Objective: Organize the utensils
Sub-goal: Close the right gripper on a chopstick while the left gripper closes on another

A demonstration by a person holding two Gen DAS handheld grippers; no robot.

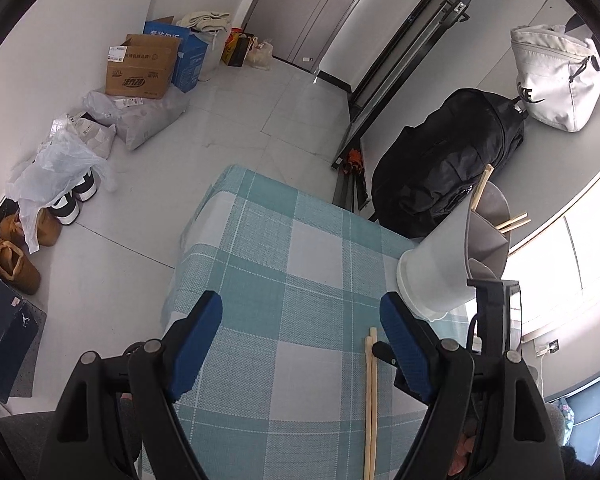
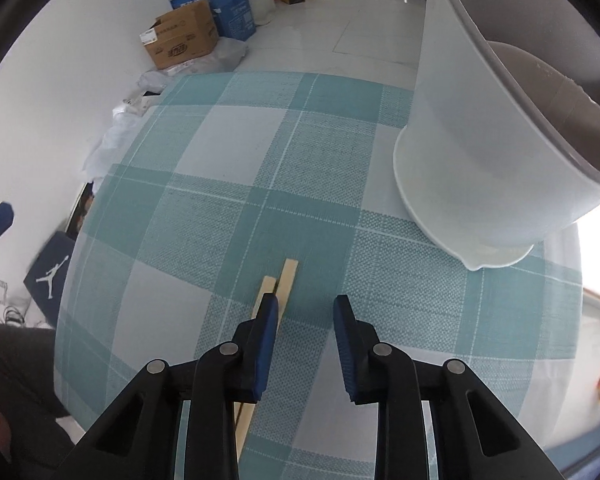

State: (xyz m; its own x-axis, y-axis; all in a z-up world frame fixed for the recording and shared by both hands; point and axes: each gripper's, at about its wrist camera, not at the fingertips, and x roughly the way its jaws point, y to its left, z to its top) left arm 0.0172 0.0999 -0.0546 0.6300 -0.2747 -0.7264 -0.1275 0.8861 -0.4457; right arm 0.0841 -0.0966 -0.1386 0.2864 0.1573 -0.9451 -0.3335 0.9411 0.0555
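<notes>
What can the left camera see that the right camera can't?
Only the left camera shows the black backpack, the white bag, the shoes on the floor, and chopsticks already standing in the holder. Only the right camera shows the right gripper low over the table, with one finger on top of the loose chopsticks. Both show the checked tablecloth, the white holder, the loose chopsticks and the cardboard box.
</notes>
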